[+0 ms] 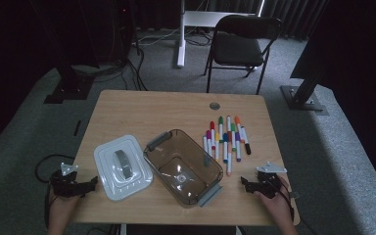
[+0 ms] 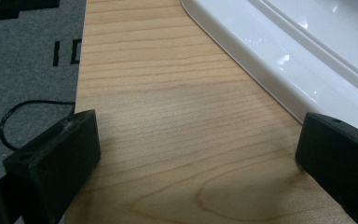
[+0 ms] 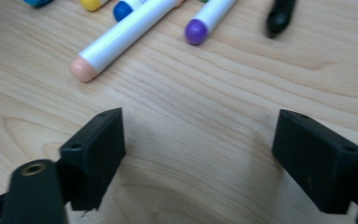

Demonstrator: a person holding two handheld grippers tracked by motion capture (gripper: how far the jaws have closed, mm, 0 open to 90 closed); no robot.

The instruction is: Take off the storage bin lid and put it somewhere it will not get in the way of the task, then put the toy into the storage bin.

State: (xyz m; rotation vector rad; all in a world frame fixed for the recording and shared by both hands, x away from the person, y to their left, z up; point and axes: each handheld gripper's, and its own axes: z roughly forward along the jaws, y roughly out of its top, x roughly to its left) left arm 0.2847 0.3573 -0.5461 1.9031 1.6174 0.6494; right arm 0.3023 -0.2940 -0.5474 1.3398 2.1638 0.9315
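Observation:
A clear brown plastic box (image 1: 183, 166) stands uncovered in the middle of the wooden table (image 1: 142, 112). Its white lid (image 1: 122, 166) with a grey handle lies to its left. Several coloured markers (image 1: 225, 139) lie in a row to the right of the box. My left gripper (image 1: 94, 183) rests at the table's left front edge, open, with bare wood between its jaws and the lid's rim (image 2: 279, 60) just beyond. My right gripper (image 1: 245, 183) is open at the front right, jaws apart over bare wood, short of a peach-capped marker (image 3: 121, 39) and a purple-capped marker (image 3: 209, 18).
A black folding chair (image 1: 240, 44) and a white stand (image 1: 181, 34) are on the grey carpet behind the table. Dark stands flank the table on both sides. A round grommet (image 1: 214, 105) sits near the table's far edge.

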